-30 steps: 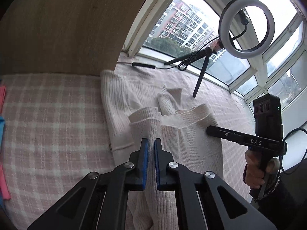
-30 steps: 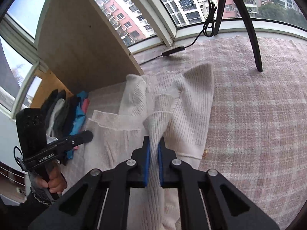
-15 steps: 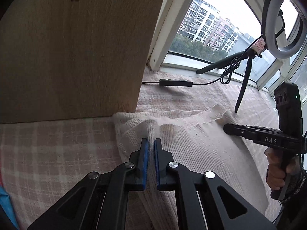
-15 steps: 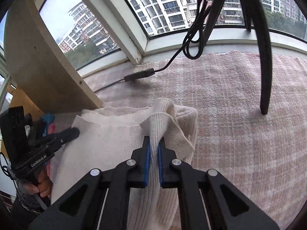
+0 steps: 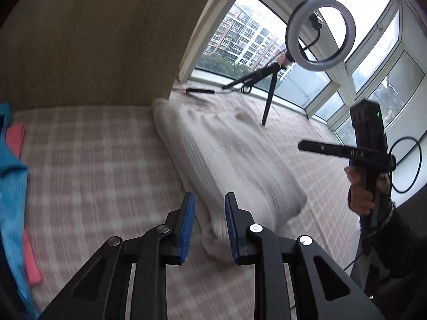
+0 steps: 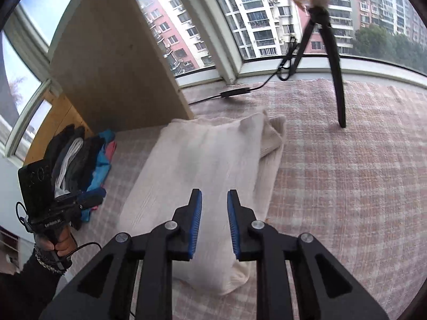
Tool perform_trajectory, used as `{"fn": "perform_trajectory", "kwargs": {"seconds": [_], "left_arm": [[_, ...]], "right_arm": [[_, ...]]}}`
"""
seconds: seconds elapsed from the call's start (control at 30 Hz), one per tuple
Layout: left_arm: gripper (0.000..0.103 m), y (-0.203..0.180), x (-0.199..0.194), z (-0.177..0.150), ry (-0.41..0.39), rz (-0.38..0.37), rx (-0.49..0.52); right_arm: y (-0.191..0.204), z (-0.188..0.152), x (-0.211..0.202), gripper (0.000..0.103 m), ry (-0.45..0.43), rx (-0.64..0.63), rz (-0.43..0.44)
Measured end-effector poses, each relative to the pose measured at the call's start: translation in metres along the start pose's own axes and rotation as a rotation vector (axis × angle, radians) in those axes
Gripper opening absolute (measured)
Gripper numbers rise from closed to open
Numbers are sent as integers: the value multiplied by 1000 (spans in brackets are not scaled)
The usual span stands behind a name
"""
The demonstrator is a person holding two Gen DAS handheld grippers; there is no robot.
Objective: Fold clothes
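left wrist view blurs the folded sweater (image 5: 229, 160) (ribbing smeared); left gripper (image 5: 209, 224) and right gripper (image 6: 214, 221) opening, released.

Left side: pile of dark and blue clothes (image 6: 80, 160) against the wooden panel (image 6: 112, 74) blocks passage.
Centre: folded cream sweater (image 6: 202, 165) fills the middle of the plaid blanket (image 6: 347, 186).
Far edge: ring-light tripod (image 6: 336, 80) and its cable (image 6: 234, 93) stand before the window.
Right side: open blanket beside the sweater.
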State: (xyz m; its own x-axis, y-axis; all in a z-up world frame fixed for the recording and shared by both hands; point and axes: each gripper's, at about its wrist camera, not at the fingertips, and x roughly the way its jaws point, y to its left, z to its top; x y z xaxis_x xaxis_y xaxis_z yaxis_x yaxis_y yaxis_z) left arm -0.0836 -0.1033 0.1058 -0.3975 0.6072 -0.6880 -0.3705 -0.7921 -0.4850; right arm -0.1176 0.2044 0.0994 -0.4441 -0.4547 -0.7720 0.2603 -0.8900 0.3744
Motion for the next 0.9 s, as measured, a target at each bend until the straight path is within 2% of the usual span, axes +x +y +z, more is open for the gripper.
{"fn": "perform_trajectory", "kwargs": {"seconds": [0.1,0.17,0.23,0.3,0.4,0.47,0.53,0.57,0.63,0.73,0.8,0.9], "left_arm": [[24,-16,12,-23,29,28,50],[24,-24,21,-24,23,44,74],[25,-27,27,-22,10,23,79],[25,-28,32,-20,17,-7,83],[33,-21,42,-22,71,-79,57],[33,-17,51,-21,119,-42,44],[32,-14,48,-16,152,-20,48],[32,-13,40,-11,141,-8,46],[32,-7,20,7,91,16,30],[35,10,9,44,36,42,-25],[36,17,20,71,22,84,-43],[43,21,56,102,53,130,-24]], "right_arm": [[41,13,21,20,25,-86,6],[62,24,50,20,68,-110,16],[76,30,79,20,122,-117,16],[85,31,103,20,160,-141,-38],[84,26,129,20,177,-163,-147],[75,21,141,20,183,-135,-158],[73,24,135,20,190,-123,-151],[72,25,126,20,191,-110,-142],[62,28,94,23,133,-71,-96],[28,33,46,39,20,11,-110],[-4,38,30,54,-21,80,-113],[-45,47,34,57,-10,168,-105]]}}
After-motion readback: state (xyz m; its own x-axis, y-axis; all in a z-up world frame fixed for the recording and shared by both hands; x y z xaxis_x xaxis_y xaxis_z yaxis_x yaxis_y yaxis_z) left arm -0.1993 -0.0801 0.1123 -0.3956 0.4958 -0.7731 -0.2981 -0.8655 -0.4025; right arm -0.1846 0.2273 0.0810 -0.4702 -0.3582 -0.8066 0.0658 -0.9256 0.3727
